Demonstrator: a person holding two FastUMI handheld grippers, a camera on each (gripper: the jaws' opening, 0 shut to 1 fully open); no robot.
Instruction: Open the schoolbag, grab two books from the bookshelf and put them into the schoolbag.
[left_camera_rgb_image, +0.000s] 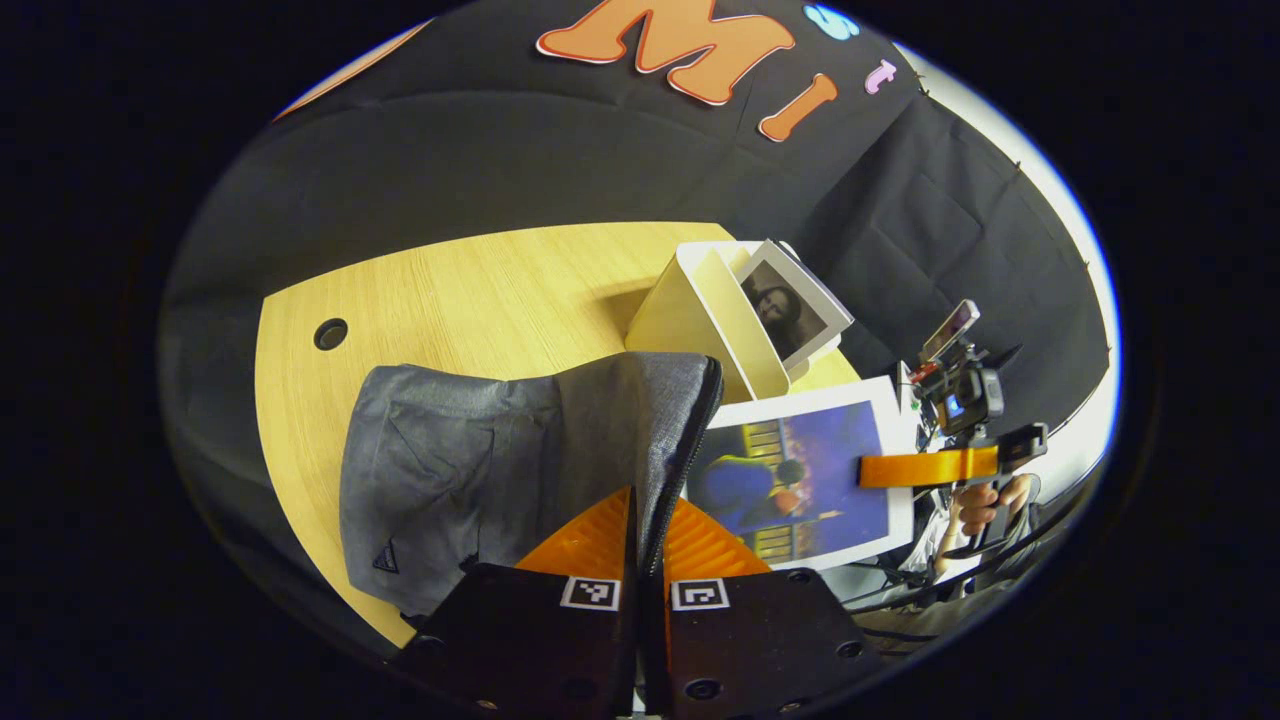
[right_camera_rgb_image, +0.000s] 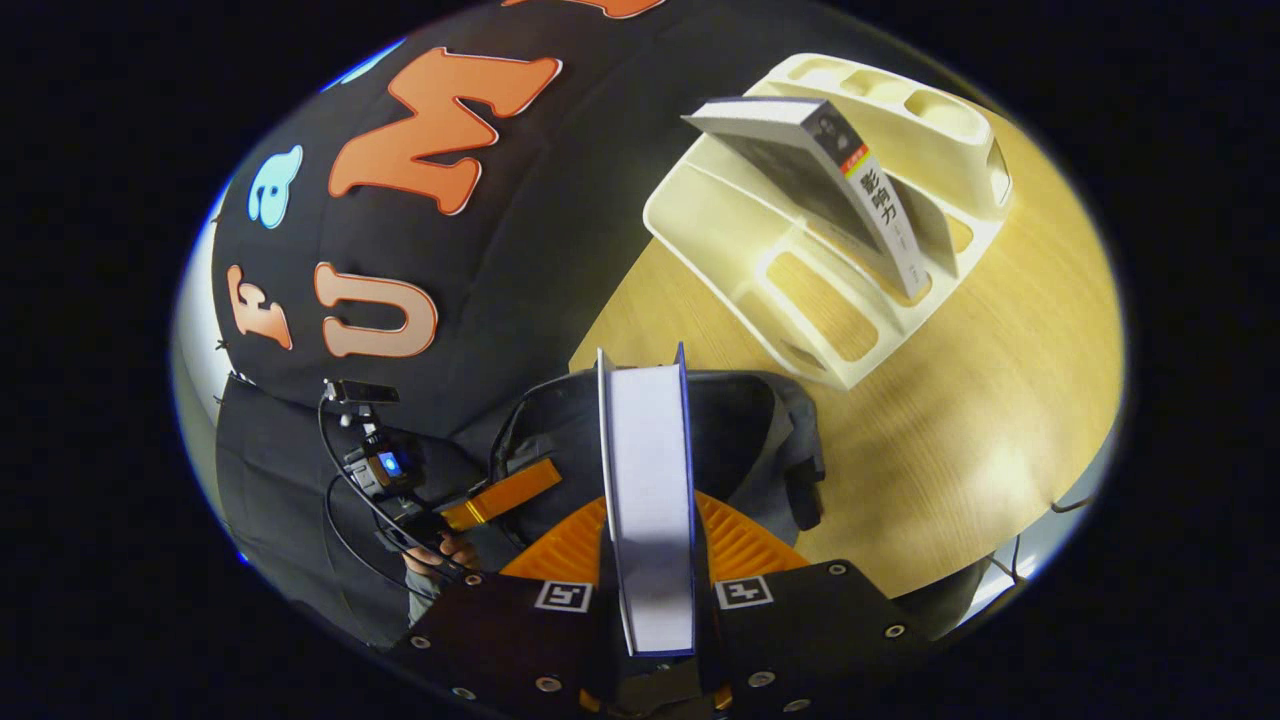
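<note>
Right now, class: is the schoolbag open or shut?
Open: the left gripper pinches the schoolbag edge, its zipper parted beside the book.

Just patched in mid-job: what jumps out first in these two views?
The book clamped edge-on in the right tongs, poised over the open grey schoolbag. The left tongs pinch the bag's zipper edge. Behind, a second book leans in the cream bookshelf.

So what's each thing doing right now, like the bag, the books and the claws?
Schoolbag: unzipped, its opening edge pinched and held up.
Left claw: shut on the schoolbag's zipper edge.
Right claw: shut on the blue-covered book.
Blue-covered book: held upright over the schoolbag's mouth, not yet inside.
Second book: leaning tilted in the bookshelf.
Bookshelf: resting on the wooden table.
</note>
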